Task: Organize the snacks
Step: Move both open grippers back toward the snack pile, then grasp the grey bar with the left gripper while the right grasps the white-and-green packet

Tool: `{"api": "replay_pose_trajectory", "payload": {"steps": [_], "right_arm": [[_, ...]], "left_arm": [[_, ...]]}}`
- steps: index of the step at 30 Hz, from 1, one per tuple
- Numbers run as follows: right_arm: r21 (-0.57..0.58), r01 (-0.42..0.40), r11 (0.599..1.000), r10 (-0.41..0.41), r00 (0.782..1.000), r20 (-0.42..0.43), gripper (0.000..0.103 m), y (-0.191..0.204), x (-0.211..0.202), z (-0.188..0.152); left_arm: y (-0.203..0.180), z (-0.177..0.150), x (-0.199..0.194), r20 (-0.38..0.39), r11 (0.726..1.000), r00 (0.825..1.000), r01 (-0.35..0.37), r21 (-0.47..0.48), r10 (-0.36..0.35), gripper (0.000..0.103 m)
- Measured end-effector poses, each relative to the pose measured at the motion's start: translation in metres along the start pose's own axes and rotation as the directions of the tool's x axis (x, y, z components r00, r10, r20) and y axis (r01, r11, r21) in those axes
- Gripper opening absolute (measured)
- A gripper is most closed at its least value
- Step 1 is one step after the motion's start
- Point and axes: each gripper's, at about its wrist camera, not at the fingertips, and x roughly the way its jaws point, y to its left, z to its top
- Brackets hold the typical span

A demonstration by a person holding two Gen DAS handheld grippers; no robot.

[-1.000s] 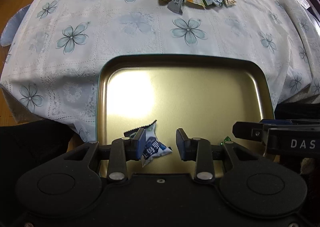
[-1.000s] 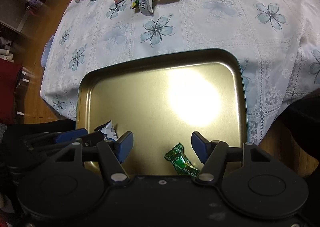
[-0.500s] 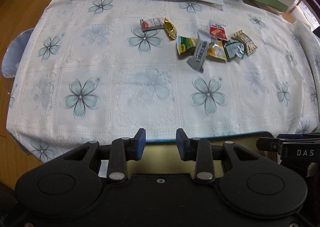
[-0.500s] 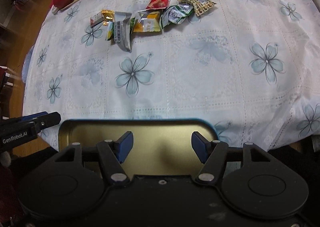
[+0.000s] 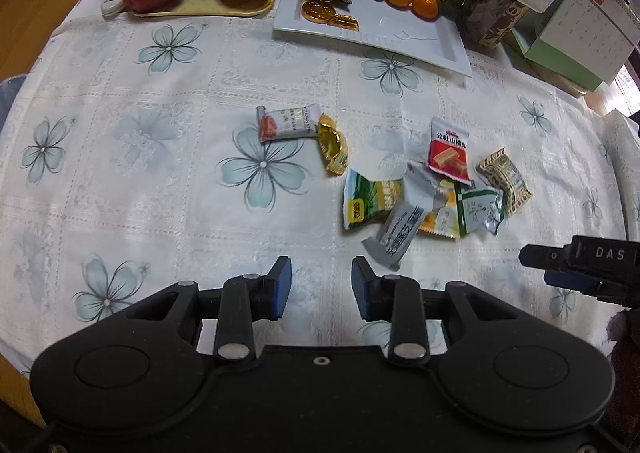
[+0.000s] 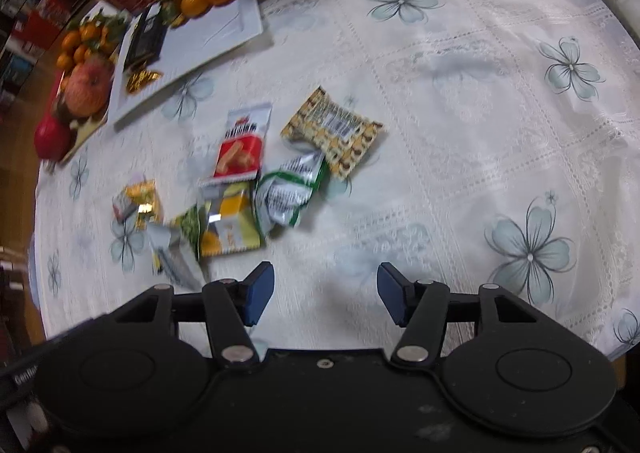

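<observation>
Moved since a second ago: both grippers were low over a gold tray, a blue-and-white sweet by the left fingers and a green one by the right; now both look out over the tablecloth (image 5: 168,173) at the loose snacks, and the tray is out of both views
Left gripper (image 5: 321,286): jaws parted, nothing between them, hovering short of the heap
Leftmost snacks: a white packet with a red end (image 5: 289,122), and a gold-wrapped sweet (image 5: 333,149) touching its right end, both apart from the main cluster
Main cluster: green packet (image 5: 370,200), grey sachet (image 5: 400,231) lying over its neighbours and nearest the left fingers, yellow packet (image 5: 440,219) partly buried, green-and-white packet (image 5: 480,211), red-and-white packet (image 5: 450,153), patterned tan sweet (image 5: 505,181) at the right end
Right gripper (image 6: 326,291): jaws spread wide, empty, its fingers just short of the yellow packet's near edge
Progress: early, I judge; two sweets lay in the tray earlier, while eight snacks remain on the cloth to be carried back
Hard to make out: the right wrist view is motion-blurred, so packet lettering and the grey sachet there are smeared; the tray's present contents cannot be checked
Background: fruit tray (image 5: 200,9), white plate (image 5: 400,33), not part of the heap
</observation>
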Motion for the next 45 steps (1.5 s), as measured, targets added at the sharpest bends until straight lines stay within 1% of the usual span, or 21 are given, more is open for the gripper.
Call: {"api": "replay_pose_trajectory", "payload": {"steps": [3, 6, 9, 11, 13, 16, 18, 20, 23, 26, 30, 33, 36, 40, 43, 45], "right_arm": [[0.084, -0.003, 0.996, 0.000, 0.999, 0.037, 0.059, -0.007, 0.009, 0.020], [0.119, 0.012, 0.993, -0.019, 0.998, 0.057, 0.058, -0.011, 0.017, 0.037], [0.119, 0.025, 0.993, -0.033, 0.997, 0.068, 0.058, -0.012, 0.024, 0.044], [0.121, 0.041, 0.992, -0.051, 0.995, 0.082, 0.058, -0.011, 0.026, 0.047], [0.124, 0.034, 0.992, -0.045, 0.995, 0.091, 0.058, -0.011, 0.026, 0.050], [0.135, 0.023, 0.991, -0.037, 0.994, 0.102, 0.058, -0.010, 0.025, 0.052], [0.127, 0.021, 0.992, -0.034, 0.994, 0.107, 0.058, -0.008, 0.024, 0.052], [0.110, 0.025, 0.994, -0.037, 0.993, 0.111, 0.058, -0.005, 0.024, 0.050], [0.076, 0.040, 0.996, -0.049, 0.992, 0.115, 0.058, 0.000, 0.025, 0.048], [0.052, 0.047, 0.998, -0.053, 0.992, 0.117, 0.058, 0.002, 0.025, 0.045], [0.053, 0.029, 0.998, -0.034, 0.996, 0.088, 0.058, 0.002, 0.029, 0.042], [0.053, 0.037, 0.998, -0.041, 0.996, 0.085, 0.058, 0.002, 0.031, 0.042], [0.055, 0.035, 0.998, -0.039, 0.997, 0.074, 0.058, 0.005, 0.034, 0.042], [0.044, 0.015, 0.999, -0.017, 0.999, 0.037, 0.058, 0.012, 0.043, 0.041], [0.041, -0.005, 0.999, 0.004, 1.000, 0.027, 0.057, 0.018, 0.045, 0.040], [0.030, -0.003, 1.000, 0.003, 1.000, 0.031, 0.057, 0.022, 0.046, 0.039]], "left_arm": [[-0.006, 0.009, 0.009, 0.014, 1.000, 1.000, 0.006, 0.011, -0.007, 0.043], [-0.008, 0.014, 0.017, 0.015, 0.999, 1.000, 0.027, 0.018, -0.027, 0.043], [-0.009, 0.023, 0.025, 0.004, 0.999, 0.999, 0.040, -0.003, -0.040, 0.042], [-0.013, 0.030, 0.029, 0.014, 0.999, 0.999, 0.040, -0.020, -0.039, 0.042], [-0.017, 0.037, 0.033, 0.022, 0.999, 0.999, 0.039, -0.038, -0.038, 0.042], [-0.022, 0.046, 0.036, 0.045, 0.995, 0.996, 0.074, -0.070, -0.071, 0.042], [-0.029, 0.050, 0.038, 0.053, 0.995, 0.996, 0.076, -0.062, -0.073, 0.042], [-0.038, 0.050, 0.043, 0.046, 0.998, 0.997, 0.056, -0.027, -0.054, 0.042], [-0.045, 0.044, 0.050, 0.006, 0.998, 0.999, 0.049, 0.024, -0.049, 0.042], [-0.045, 0.034, 0.049, -0.029, 0.997, 0.998, 0.055, 0.062, -0.054, 0.043], [-0.043, 0.020, 0.046, -0.048, 0.992, 0.999, 0.017, 0.126, -0.011, 0.042], [-0.040, 0.013, 0.051, -0.072, 0.990, 0.997, -0.004, 0.140, 0.015, 0.043], [-0.039, 0.009, 0.056, -0.104, 0.991, 0.995, 0.001, 0.137, 0.014, 0.045], [-0.040, 0.006, 0.057, -0.122, 0.986, 0.992, -0.016, 0.165, 0.036, 0.047], [-0.037, 0.004, 0.059, -0.145, 0.986, 0.989, -0.014, 0.164, 0.038, 0.048], [-0.034, 0.003, 0.061, -0.167, 0.988, 0.985, -0.014, 0.156, 0.040, 0.047]]}}
